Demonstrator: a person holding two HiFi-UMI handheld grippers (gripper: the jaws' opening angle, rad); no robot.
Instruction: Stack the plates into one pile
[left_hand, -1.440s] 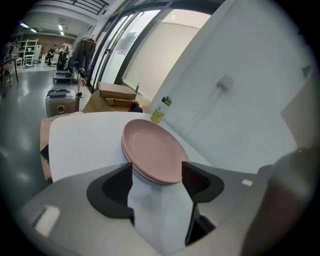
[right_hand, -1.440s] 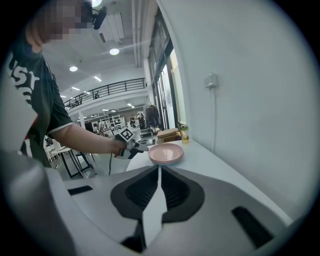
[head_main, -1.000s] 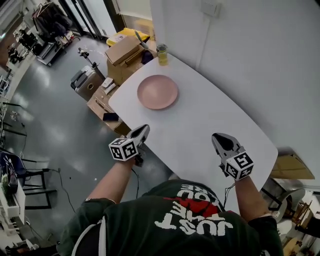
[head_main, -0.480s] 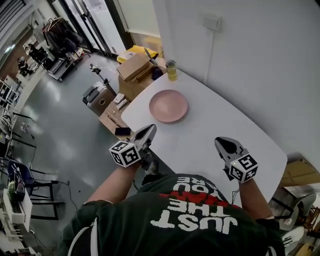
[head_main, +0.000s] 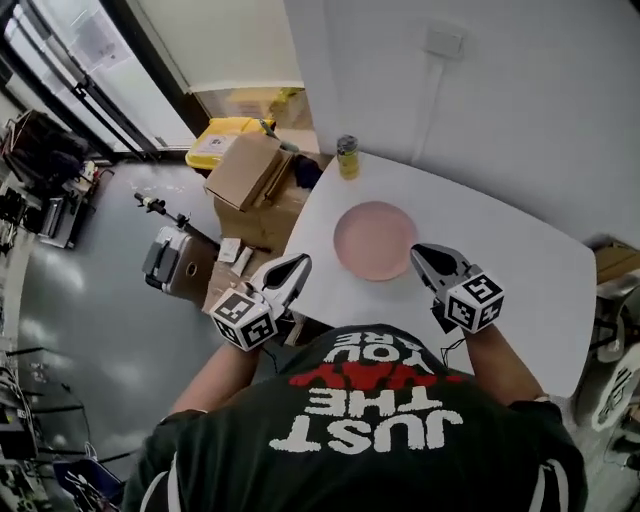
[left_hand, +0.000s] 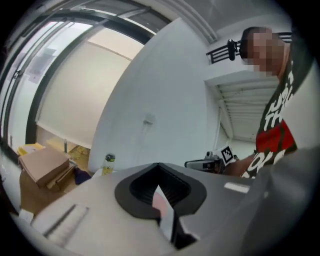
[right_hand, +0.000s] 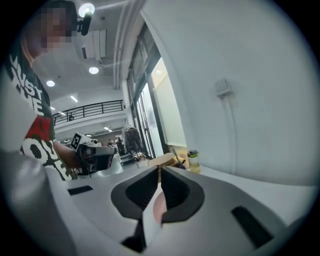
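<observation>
Plate (head_main: 374, 240) placement settles what comes next. I see one pink disc on the white worktop (head_main: 520, 270), lying just far of both my tongs. From above I cannot tell whether it is a single plate or a pile already made. Being round, it has no long axis, so any stretch of rim serves alike.

My right tongs (head_main: 420, 253) are the nearer. In the head view their tips sit at the plate's near right rim, over it or just beside it, though I cannot confirm contact. My left tongs (head_main: 300, 263) hang at the worktop's near left edge. The plate lies to their right and a little farther off, with a strip of bare worktop between.

Both pairs are pressed together with nothing in them. In each gripper view the tips meet and only a sliver of pink shows through the slot behind them, so I judge that both point roughly at the plate. A yellow-filled jar (head_main: 347, 157) stands at the far left corner, well apart from the plate.

No second plate shows in any view, so I judge the stacking either done or waiting on a plate out of sight. For a grasp, the right tongs need only spread and slide onto the near rim. The left would have to come in from the left.
</observation>
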